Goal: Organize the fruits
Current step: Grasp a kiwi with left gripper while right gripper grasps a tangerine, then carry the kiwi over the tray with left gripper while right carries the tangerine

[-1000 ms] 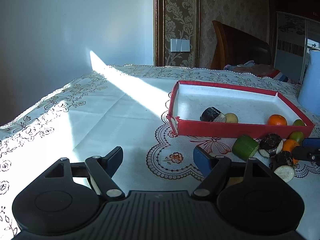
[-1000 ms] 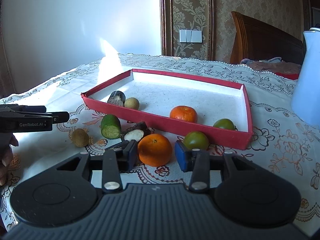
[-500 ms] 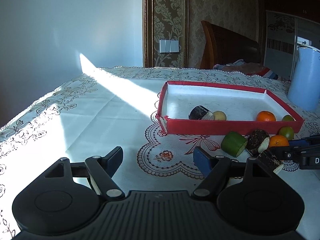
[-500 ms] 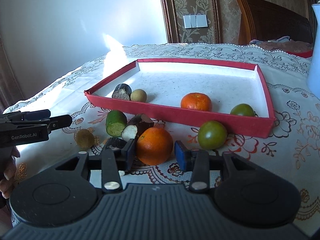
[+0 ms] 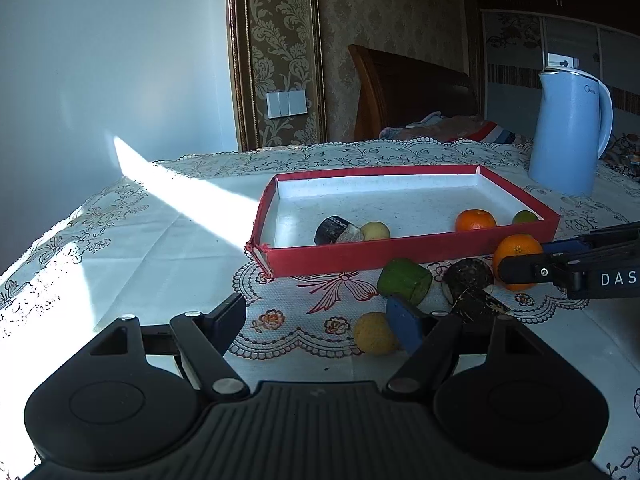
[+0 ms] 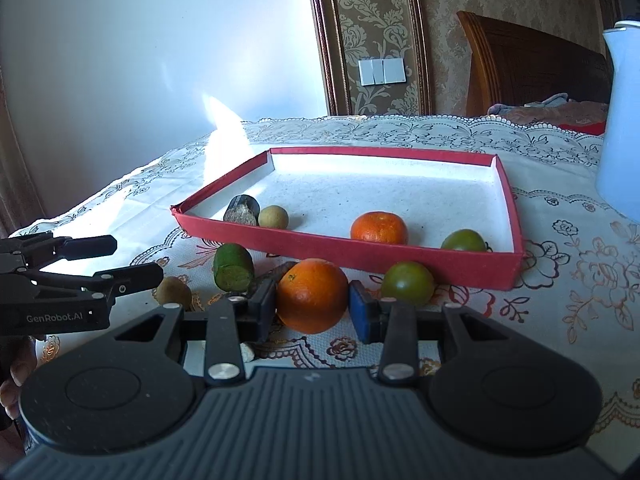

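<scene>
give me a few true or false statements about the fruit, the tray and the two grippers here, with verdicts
1. The right gripper is closed on an orange outside the red tray. True.
2. The tray holds no fruit. False: it holds a mandarin, a green citrus, a small pale round fruit and a dark cut piece.
3. The left gripper is open and holds nothing. True.
4. The blue kettle stands inside the tray. False: it stands on the tablecloth beyond the tray's far right corner.
5. A green cut piece lies outside the tray, in front of it. True.
</scene>
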